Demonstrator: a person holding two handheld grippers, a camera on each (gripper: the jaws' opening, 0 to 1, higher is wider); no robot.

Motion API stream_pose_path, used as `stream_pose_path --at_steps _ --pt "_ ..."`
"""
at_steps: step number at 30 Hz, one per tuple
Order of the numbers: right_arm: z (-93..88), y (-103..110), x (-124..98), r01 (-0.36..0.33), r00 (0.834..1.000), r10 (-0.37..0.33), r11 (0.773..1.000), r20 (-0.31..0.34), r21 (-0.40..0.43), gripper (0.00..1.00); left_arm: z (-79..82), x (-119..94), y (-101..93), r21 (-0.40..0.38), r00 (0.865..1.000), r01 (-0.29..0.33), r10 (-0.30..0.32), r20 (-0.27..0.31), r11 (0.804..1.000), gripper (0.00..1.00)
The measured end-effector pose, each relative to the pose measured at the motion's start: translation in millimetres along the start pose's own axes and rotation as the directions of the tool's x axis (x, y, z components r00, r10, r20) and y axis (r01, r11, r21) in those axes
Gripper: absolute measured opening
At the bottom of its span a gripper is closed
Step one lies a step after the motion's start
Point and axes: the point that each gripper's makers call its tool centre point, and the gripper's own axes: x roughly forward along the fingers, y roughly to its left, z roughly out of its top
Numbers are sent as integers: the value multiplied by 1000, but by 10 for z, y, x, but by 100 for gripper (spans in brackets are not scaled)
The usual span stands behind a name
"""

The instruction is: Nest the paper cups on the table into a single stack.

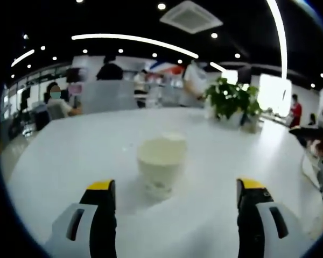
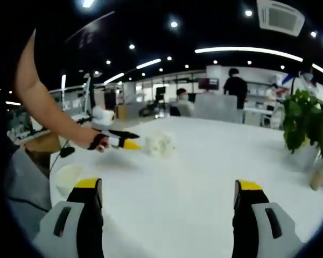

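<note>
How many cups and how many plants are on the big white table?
Paper cups: 2, one upright cup between the left hand-held gripper's open jaws, and another cup near the table's edge in the right gripper view.
Potted plants: 1.
Total: 3.

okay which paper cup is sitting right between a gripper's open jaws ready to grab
The upright paper cup ahead of the left gripper, centred between its open jaws. The other cup sits near the table edge, left of the right gripper.
</note>
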Motion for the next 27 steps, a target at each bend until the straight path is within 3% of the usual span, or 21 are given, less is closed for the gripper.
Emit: stream_pose_path --at_steps 5,9,17,22,27 --pt "-1 -18 -16 -1 1000 1 1000 -8 -7 100 60 175 68 42 1000 -1 0 18 999 90" --pt "2 -11 -20 -4 1000 4 1000 -13 -7 100 101 260 71 81 1000 7 -8 16 997 82" --pt "-22 25 -5 -12 1000 12 1000 -19 2 100 127 396 145 86 1000 -8 8 -2 996 73" --pt "-36 38 8 -18 1000 18 1000 -24 3 100 172 440 136 89 1000 -16 16 1 996 70" --pt "-27 40 2 -19 999 19 1000 -27 -1 100 173 501 88 143 1000 6 -4 -16 990 66"
